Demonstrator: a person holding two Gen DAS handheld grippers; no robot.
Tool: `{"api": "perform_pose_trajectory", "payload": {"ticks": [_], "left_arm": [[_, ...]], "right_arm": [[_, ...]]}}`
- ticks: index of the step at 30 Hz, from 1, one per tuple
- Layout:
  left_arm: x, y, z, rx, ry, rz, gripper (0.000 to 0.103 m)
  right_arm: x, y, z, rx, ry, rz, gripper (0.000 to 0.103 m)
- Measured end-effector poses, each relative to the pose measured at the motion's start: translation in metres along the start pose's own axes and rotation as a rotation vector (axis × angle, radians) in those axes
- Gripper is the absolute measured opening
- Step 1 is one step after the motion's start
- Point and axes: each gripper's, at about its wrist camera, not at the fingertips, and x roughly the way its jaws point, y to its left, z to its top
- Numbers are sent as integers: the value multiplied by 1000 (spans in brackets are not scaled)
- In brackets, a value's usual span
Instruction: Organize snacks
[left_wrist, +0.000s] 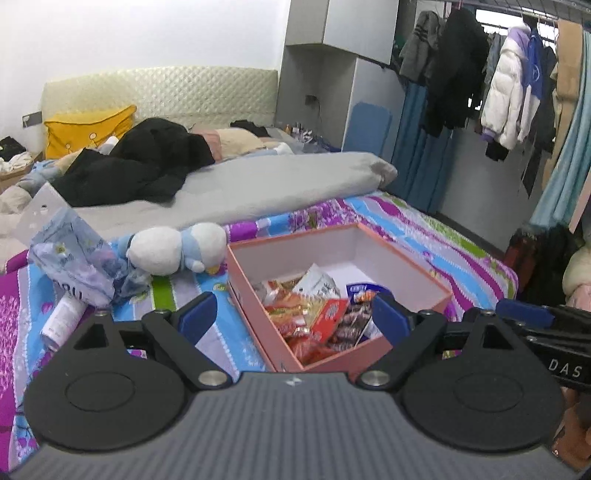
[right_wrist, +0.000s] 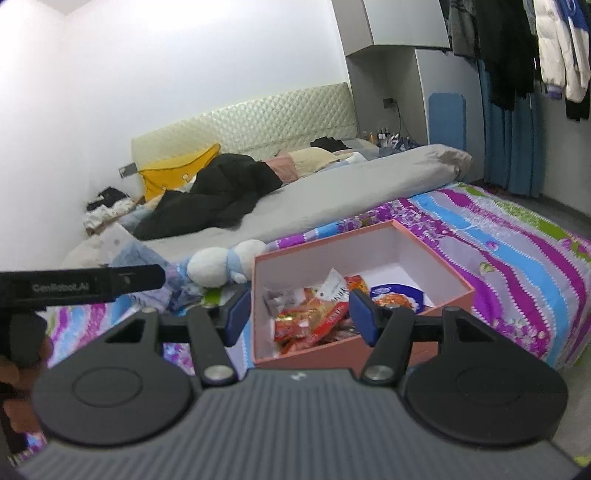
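Both grippers, left gripper (left_wrist: 295, 317) and right gripper (right_wrist: 299, 317), jaws wide apart and empty, frame-centre pink cardboard box (left_wrist: 424, 284) holding red snack packets (left_wrist: 314, 317).

- pink box (left_wrist: 421, 291): matt cardboard by the look of it, smooth white lining
- snack packets (left_wrist: 317, 317): glossy, crinkly foil or plastic
- bedsheet (left_wrist: 443, 236): printed cloth, slightly rough
- plush toy (left_wrist: 173, 249): fuzzy fabric
- headboard (right_wrist: 258, 118): quilted, faint sheen
- left gripper (left_wrist: 295, 317): matt black plastic, 2 shiny metal pivot pins, blue rubbery-looking pads (left_wrist: 197, 315)
- grey duvet (right_wrist: 332, 199): soft matt cloth
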Motion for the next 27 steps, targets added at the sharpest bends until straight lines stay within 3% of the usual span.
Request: {"api": "perform_pose_trajectory", "payload": {"ticks": [8, 27], "left_arm": [[17, 4, -15, -32, 50, 10, 93], [32, 9, -16, -45, 55, 10, 93]], "right_arm": [[12, -8, -13, 26, 31, -22, 61], [21, -13, -20, 30, 56, -52, 61]]}}
